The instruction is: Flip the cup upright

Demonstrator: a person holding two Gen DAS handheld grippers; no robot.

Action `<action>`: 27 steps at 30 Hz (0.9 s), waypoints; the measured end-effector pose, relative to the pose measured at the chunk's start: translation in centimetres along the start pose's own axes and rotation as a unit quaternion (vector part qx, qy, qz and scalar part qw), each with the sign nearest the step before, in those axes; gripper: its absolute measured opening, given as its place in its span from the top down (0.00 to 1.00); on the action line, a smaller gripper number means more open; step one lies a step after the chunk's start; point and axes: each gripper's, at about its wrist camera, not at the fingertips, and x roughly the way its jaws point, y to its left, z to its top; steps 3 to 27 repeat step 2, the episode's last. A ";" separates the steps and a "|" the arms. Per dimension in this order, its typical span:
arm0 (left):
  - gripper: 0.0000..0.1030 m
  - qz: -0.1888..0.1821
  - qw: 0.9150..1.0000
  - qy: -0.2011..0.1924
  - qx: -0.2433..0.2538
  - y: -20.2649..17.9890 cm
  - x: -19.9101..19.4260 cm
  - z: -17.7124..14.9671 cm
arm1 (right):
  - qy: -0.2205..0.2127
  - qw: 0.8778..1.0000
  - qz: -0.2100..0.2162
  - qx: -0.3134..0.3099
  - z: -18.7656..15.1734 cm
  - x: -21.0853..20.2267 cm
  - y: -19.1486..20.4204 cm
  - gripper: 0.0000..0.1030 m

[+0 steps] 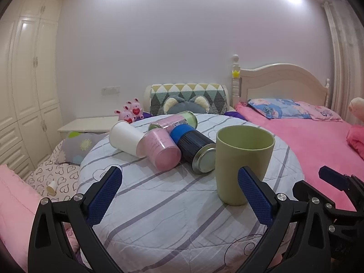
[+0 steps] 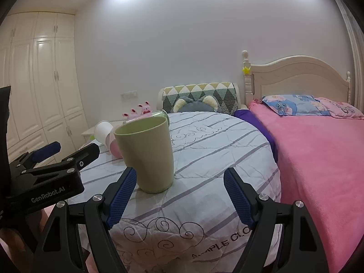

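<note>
A light green cup (image 1: 241, 159) stands upright, mouth up, on the round striped cushion (image 1: 173, 207). It also shows in the right wrist view (image 2: 147, 154). My left gripper (image 1: 179, 179) is open and empty, with the cup just beyond its right finger. My right gripper (image 2: 179, 182) is open and empty, with the cup just beyond its left finger. Behind the cup lie a white cup (image 1: 126, 140), a pink cup (image 1: 162, 151), a dark can with a blue band (image 1: 193, 146) and a pink and green can (image 1: 175, 120), all on their sides.
A bed with a pink blanket (image 2: 318, 154) runs along the right. A white wardrobe (image 2: 45, 86) stands at the left. Pillows and plush toys (image 1: 130, 111) lie behind the cushion. The other gripper's black body (image 2: 45, 177) sits at the left of the right wrist view.
</note>
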 end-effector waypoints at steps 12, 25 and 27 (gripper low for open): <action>0.00 0.000 1.000 0.001 -0.001 0.0 0.0 0.0 | -0.001 1.000 0.001 0.002 -0.1 -0.1 -0.1 0.22; 0.00 0.000 1.000 0.001 -0.001 0.0 0.0 0.0 | -0.001 1.000 0.001 0.002 -0.1 -0.1 -0.1 0.22; 0.00 0.000 1.000 0.001 -0.001 0.0 0.0 0.0 | -0.001 1.000 0.001 0.002 -0.1 -0.1 -0.1 0.22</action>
